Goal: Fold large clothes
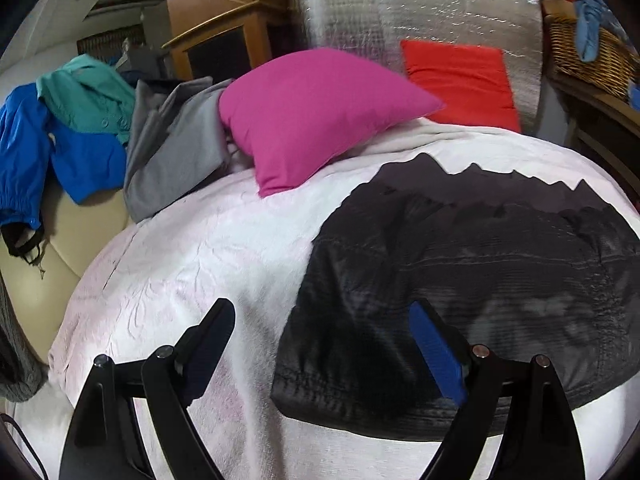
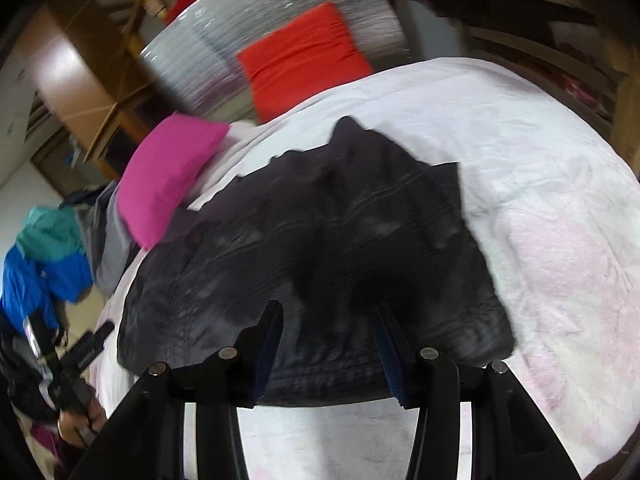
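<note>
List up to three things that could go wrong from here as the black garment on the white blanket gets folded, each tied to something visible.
1. The pink cushion lies close behind the black garment; a fold away from the person could snag it.
2. The garment looks slick and puffy, so a fold may spring open.
3. Both grippers, left and right, hold nothing, so the white blanket might be pinched along with the hem.

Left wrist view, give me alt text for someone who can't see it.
A dark garment lies spread on a white blanket, with the open left gripper empty above its near left edge. Behind sit a pink pillow and a red cushion; blue, teal and grey clothes are heaped at left.
</note>
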A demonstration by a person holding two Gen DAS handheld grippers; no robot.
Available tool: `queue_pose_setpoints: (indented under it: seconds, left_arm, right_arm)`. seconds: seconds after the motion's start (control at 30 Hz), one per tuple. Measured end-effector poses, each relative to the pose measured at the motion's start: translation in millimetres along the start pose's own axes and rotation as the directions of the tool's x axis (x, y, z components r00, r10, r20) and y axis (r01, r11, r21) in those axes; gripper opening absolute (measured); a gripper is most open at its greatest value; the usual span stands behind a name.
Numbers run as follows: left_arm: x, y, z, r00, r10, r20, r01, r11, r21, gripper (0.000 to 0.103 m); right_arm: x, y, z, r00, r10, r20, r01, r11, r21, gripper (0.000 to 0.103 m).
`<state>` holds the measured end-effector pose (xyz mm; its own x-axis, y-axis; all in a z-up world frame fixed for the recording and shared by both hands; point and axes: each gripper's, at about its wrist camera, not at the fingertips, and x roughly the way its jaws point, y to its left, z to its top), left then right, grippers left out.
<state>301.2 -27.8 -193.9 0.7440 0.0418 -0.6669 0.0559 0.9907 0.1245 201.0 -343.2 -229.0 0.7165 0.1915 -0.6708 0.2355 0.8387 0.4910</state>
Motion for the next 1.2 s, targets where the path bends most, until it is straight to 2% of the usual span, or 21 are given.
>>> queue_pose_setpoints:
  seconds: [0.2, 0.33, 0.6, 0.67, 0.73, 0.83, 1.0, 1.2]
  left_arm:
    - [-2.0, -11.2, 0.1, 1.0, -0.029, 0.003, 0.029, 0.999, 0.014, 0.089]
    - [-0.3, -21.8, -1.0, 0.999, -0.034, -0.002, 0.035, 0.999, 0.039, 0.089]
    - [10.3, -38.0, -7.5, 0.999, -0.017, -0.041, 0.02, 0.996, 0.082, 0.089]
    - [5.7, -38.0, -8.2, 1.0, -0.007, -0.03, 0.009, 0.997, 0.08, 0.089]
    - [-6.2, -37.0, -8.8, 1.0, 0.015, -0.007, -0.014, 0.997, 0.078, 0.089]
    - [-29.1, -34.3, -12.5, 1.0, 0.023, 0.011, -0.024, 0.998, 0.059, 0.089]
    - [-83.4, -32.8, -20.6, 0.999, 0.001, 0.033, -0.002, 0.999, 0.033, 0.089]
    - [-167.3, -29.4, -16.9, 0.994, -0.006, 0.108, 0.003, 0.999, 0.032, 0.09]
  right_arm:
    - [25.4, 21.9, -7.9, 0.997, 0.011, -0.076, -0.016, 0.998, -0.067, 0.051]
    - [36.6, 27.5, -13.8, 0.992, -0.03, -0.119, 0.018, 0.995, -0.099, 0.051]
    - [36.1, 28.5, -15.5, 0.992, -0.025, -0.125, 0.014, 0.995, -0.094, 0.054]
    - [24.4, 28.6, -15.8, 0.995, -0.008, -0.097, 0.0, 0.997, -0.083, 0.057]
    - [10.8, 32.7, -16.9, 0.998, -0.023, -0.05, 0.019, 0.996, -0.088, 0.067]
    - [-14.7, 42.7, -24.9, 0.998, -0.056, 0.033, 0.059, 0.993, -0.102, 0.071]
    - [-62.3, 59.2, -44.9, 0.987, -0.12, 0.108, 0.129, 0.988, -0.082, 0.076]
    - [-123.1, 90.7, -69.1, 0.957, -0.213, 0.198, 0.238, 0.965, -0.112, 0.077]
